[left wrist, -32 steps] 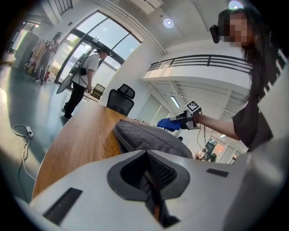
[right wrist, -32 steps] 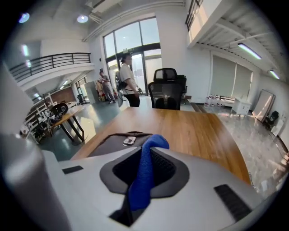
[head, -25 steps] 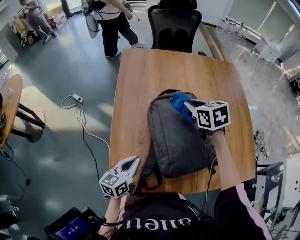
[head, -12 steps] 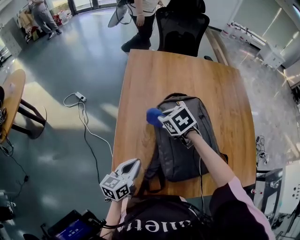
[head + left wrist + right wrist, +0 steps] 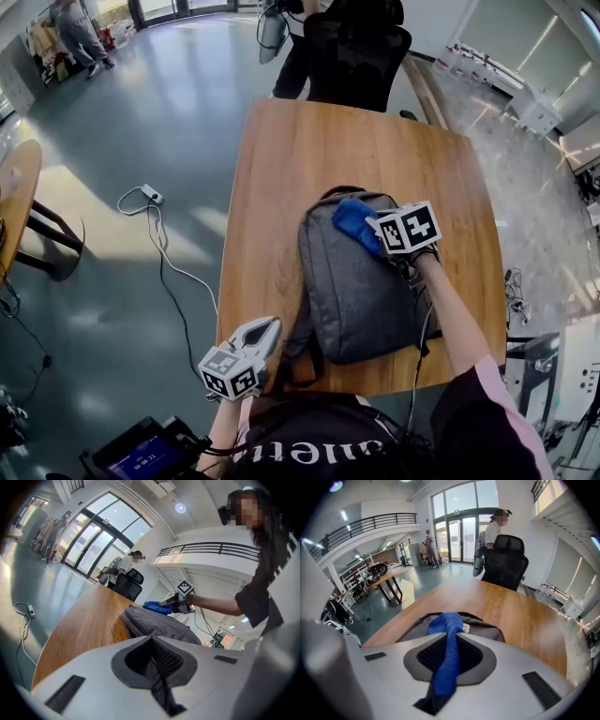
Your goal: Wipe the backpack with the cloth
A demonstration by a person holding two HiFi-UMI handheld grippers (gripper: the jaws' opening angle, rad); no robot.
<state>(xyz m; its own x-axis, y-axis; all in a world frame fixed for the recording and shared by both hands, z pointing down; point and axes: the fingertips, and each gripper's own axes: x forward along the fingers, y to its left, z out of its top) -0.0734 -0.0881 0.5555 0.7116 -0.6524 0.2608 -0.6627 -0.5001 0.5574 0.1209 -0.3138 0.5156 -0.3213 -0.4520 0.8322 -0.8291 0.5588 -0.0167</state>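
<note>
The right gripper pinches the crumpled blue cloth in its jaws, pressing it on the far end of the grey fabric backpack, which lies flat on the wooden counter. The left gripper, jaws pressed together on nothing, hangs by the near left edge. Wiping well likely needs even pressure and overlapping strokes toward the near end.

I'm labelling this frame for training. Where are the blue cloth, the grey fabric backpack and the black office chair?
blue cloth (image 5: 349, 218): head view, its bunched middle.
grey fabric backpack (image 5: 361, 300): head view, front panel.
black office chair (image 5: 361, 56): head view, backrest.
</note>
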